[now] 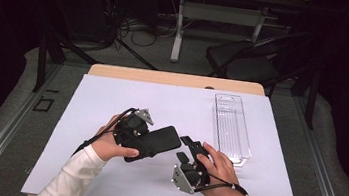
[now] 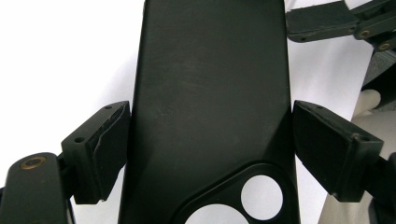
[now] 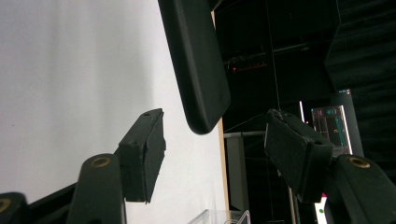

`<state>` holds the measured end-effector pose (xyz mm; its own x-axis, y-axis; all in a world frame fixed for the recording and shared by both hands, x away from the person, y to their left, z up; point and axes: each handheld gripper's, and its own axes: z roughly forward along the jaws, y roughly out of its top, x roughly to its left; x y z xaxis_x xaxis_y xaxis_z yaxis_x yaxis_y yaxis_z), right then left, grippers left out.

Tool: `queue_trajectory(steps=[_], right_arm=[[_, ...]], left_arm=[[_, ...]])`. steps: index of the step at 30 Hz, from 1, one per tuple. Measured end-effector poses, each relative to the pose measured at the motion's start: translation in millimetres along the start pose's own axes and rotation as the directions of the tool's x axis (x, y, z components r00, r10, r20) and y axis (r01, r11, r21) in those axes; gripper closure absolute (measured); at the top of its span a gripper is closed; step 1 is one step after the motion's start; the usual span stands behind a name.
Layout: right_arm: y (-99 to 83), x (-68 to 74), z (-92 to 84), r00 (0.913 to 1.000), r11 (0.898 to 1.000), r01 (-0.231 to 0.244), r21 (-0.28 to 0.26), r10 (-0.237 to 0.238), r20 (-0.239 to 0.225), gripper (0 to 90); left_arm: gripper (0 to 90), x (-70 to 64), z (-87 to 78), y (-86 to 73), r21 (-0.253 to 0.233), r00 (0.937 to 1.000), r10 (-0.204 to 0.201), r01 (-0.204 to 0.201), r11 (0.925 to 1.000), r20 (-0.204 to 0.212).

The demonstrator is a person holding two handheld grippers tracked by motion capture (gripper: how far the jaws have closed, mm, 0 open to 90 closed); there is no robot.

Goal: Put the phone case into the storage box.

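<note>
A black phone case is held just above the white table cover, its camera cut-out toward my left hand. My left gripper is shut on it. In the left gripper view both pads press the long edges of the phone case, with my left gripper gripping near the round cut-out. My right gripper stands open just right of the case's free end. In the right gripper view the rounded end of the case hangs just beyond the tips of my right gripper, touching neither pad.
A clear plastic package tray lies lengthwise at the right of the white table cover. The table's wooden far edge shows behind it. A black chair and cables stand on the floor beyond.
</note>
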<state>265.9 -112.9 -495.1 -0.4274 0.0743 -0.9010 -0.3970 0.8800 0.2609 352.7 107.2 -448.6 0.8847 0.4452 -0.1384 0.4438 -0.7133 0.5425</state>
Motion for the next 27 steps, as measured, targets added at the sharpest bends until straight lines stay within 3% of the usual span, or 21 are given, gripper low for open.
queue_trajectory(steps=[9,19,27], right_arm=[[3.4,6.2,1.7,0.9999,1.000,0.013,-0.006,-0.013,-0.007,39.7],[8.5,14.9,5.3,0.9957,0.996,0.092,-0.019,-0.092,-0.001,43.5],[11.4,19.8,7.0,0.9929,0.993,0.118,-0.031,-0.118,0.018,46.0]], left_arm=[[14.8,-5.3,6.0,2.3,0.010,0.9997,0.010,-0.010,0.9999,0.023],[14.7,-11.3,9.5,4.9,0.016,0.9988,0.023,-0.023,0.9996,0.043],[14.7,-18.0,13.7,7.2,0.021,0.9975,0.038,-0.039,0.9990,0.060]])
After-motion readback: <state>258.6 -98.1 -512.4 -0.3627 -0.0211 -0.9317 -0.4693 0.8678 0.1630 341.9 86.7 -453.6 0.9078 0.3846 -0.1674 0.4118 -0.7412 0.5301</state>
